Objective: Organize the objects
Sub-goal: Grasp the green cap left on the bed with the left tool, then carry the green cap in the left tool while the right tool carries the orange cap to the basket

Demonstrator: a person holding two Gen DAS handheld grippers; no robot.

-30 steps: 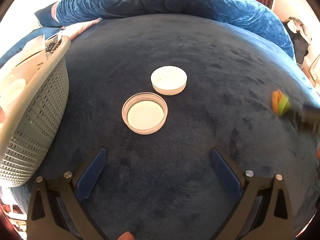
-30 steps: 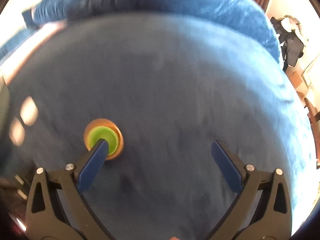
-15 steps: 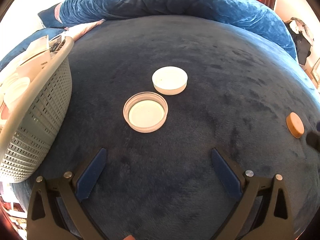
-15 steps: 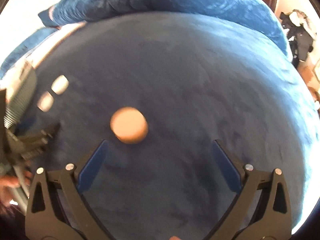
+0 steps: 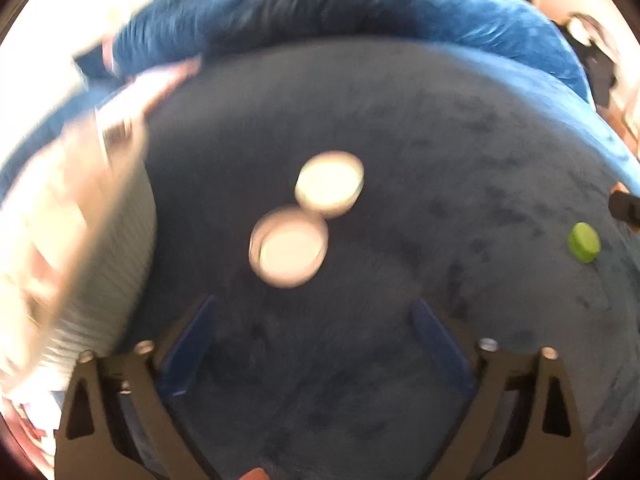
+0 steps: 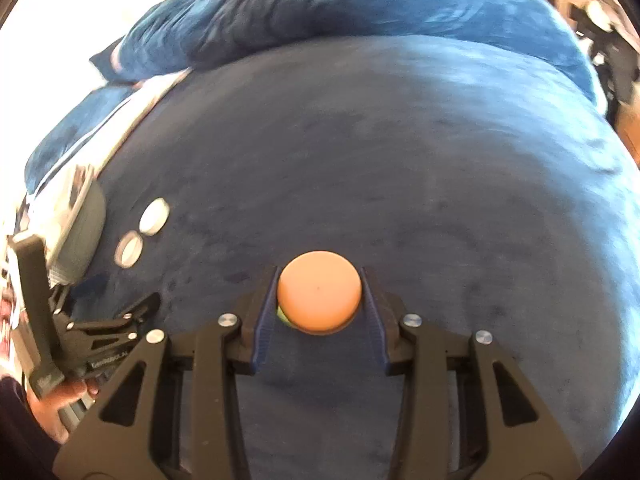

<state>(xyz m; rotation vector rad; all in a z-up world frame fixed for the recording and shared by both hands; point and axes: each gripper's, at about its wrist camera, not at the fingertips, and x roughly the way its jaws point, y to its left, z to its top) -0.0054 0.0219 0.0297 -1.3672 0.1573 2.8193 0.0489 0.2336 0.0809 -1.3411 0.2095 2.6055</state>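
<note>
On the blue bedspread [image 6: 400, 160]: caps scattered, grey basket [image 6: 86, 236] at the left edge.
Step in hand: picking up the orange cap [image 6: 319, 298], judged from the grip.
Right gripper [image 6: 319, 300]: clenched on the orange cap, blue pads touching its two sides; sliver of green showing beneath the cap's lower left edge, nature unclear.
Right pose: low over the bedspread, fingers pointing forward.
Left gripper [image 5: 312, 344]: spread wide, holding nothing, aimed toward the two white lids [image 5: 308, 220]; view blurred.
White lids: touching or nearly so, just beside the basket [image 5: 112, 264], one rim-up.
Green cap [image 5: 584, 242]: lying alone, well apart at the right.
Next move, as a guess: lift clear, carry leftward over the basket rim, release.
Risk: shallow hold on a round cap, possible slip.
</note>
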